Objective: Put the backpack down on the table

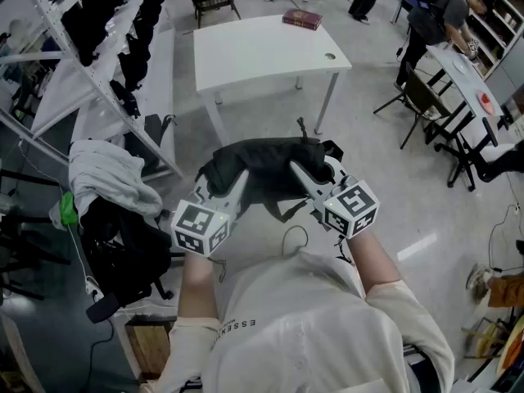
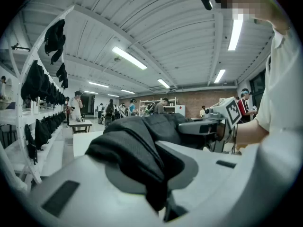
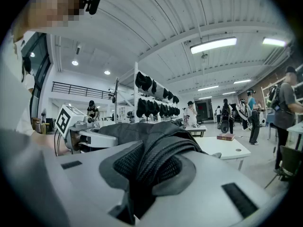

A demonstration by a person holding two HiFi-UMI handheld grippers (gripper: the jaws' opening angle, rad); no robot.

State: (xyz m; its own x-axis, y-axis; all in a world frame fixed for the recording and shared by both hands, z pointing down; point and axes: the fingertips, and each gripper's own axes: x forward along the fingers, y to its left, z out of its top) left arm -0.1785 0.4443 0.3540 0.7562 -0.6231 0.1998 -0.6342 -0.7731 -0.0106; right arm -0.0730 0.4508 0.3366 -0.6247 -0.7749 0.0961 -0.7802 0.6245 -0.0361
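Note:
A black backpack (image 1: 266,166) hangs in the air between both grippers, in front of the white table (image 1: 258,51). My left gripper (image 1: 236,185) is shut on its left side, with dark fabric (image 2: 137,155) bunched between the jaws. On the right side my right gripper (image 1: 299,174) is shut on a padded strap (image 3: 156,162). In the left gripper view the right gripper (image 2: 208,126) shows beyond the bag; in the right gripper view the left gripper (image 3: 87,138) shows past the backpack (image 3: 137,131). The table (image 3: 227,148) stands a short way ahead.
A dark red book (image 1: 302,19) lies at the table's far edge. A white rack (image 1: 98,64) with black bags stands to the left, with a white cloth (image 1: 106,174) below it. Folding chairs (image 1: 426,105) and a person (image 1: 438,19) are at the right.

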